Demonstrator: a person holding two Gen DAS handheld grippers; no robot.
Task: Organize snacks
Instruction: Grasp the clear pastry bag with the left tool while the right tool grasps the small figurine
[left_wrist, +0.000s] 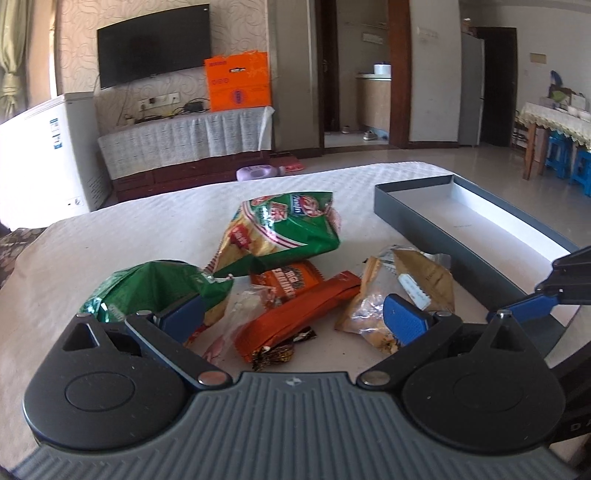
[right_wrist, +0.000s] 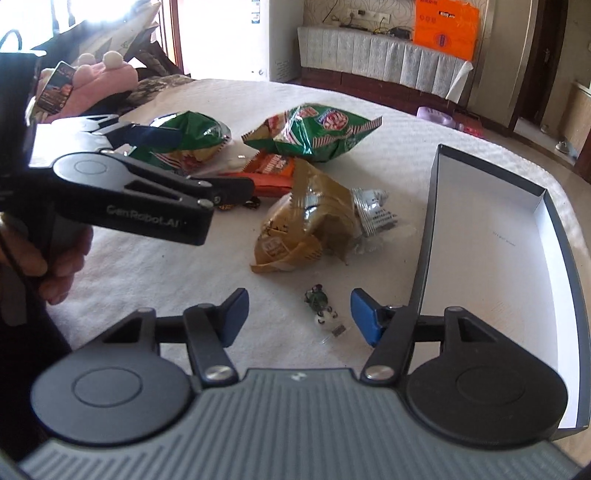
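A heap of crinkled snack packets is seen on a white textured worktop (right_wrist: 155, 266), with the right gripper (right_wrist: 295, 317) held part-way open over a few small wrapped sweets (right_wrist: 322, 309), its blue pads clear of them. The left gripper (left_wrist: 291, 317) is spread wide above a long orange foil packet (left_wrist: 295, 314), nothing being held. A shallow grey cardboard tray with a white inside (right_wrist: 491, 236) lies empty just beside the heap. The tiny sweets could be pushed aside or only one caught, judging by their loose scatter. The gold-brown foil bag (right_wrist: 306, 225) nearby could be snagged if the right gripper is carried forward.
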